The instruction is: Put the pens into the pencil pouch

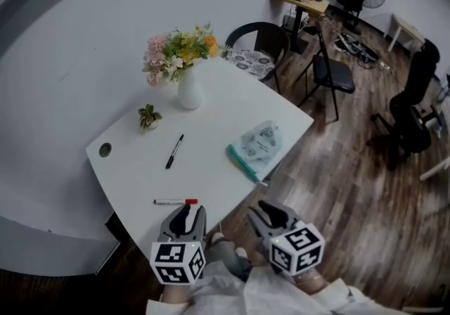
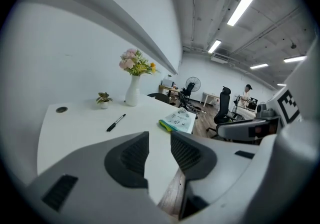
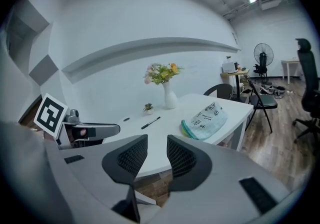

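Observation:
Two pens lie on the white table (image 1: pixel 211 106). The black pen (image 1: pixel 174 151) is near the middle, and a white pen with a red cap (image 1: pixel 176 202) is at the near edge. The pale printed pencil pouch (image 1: pixel 259 145), with a green zip edge, rests near the table's right edge. My left gripper (image 1: pixel 188 214) hovers just short of the red-capped pen, jaws open and empty. My right gripper (image 1: pixel 271 214) is off the table's near corner, also open and empty. The left gripper view shows the black pen (image 2: pixel 115 122) and pouch (image 2: pixel 178 120) ahead. The right gripper view shows the pouch (image 3: pixel 205 116) and black pen (image 3: pixel 150 122).
A white vase of flowers (image 1: pixel 188 85), a tiny potted plant (image 1: pixel 148 117) and a cable hole (image 1: pixel 105 150) sit along the table's far side by the curved wall. Chairs (image 1: pixel 330 71) stand on the wooden floor to the right.

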Motion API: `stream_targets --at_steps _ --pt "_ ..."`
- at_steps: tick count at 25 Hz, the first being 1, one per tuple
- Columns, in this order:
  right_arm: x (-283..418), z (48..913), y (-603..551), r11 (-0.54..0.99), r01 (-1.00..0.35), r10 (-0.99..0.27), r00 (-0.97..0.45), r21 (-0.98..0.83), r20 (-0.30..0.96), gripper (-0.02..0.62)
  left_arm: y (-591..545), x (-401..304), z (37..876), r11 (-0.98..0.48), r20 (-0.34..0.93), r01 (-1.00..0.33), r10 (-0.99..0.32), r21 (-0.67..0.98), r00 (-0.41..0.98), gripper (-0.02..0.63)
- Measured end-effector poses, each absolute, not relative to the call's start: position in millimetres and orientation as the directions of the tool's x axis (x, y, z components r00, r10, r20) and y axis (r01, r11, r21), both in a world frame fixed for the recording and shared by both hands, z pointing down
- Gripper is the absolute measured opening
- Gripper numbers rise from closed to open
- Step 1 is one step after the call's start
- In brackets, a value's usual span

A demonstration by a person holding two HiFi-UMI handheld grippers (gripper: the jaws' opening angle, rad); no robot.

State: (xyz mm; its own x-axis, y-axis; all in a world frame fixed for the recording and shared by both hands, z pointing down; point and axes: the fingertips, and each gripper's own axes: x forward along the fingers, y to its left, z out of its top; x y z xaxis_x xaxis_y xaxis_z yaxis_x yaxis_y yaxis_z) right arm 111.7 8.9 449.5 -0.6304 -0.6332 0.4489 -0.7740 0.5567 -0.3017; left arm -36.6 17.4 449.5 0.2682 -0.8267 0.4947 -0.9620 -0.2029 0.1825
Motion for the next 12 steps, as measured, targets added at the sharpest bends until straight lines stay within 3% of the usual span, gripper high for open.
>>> stream_targets --at_steps 12 --pt "95 464 -41 0.506 -0.794 -0.627 -0.607 -0.337 0.488 0.115 -35 -67 462 -0.34 0.579 -0.939 -0.755 0.056 0.309 0.123"
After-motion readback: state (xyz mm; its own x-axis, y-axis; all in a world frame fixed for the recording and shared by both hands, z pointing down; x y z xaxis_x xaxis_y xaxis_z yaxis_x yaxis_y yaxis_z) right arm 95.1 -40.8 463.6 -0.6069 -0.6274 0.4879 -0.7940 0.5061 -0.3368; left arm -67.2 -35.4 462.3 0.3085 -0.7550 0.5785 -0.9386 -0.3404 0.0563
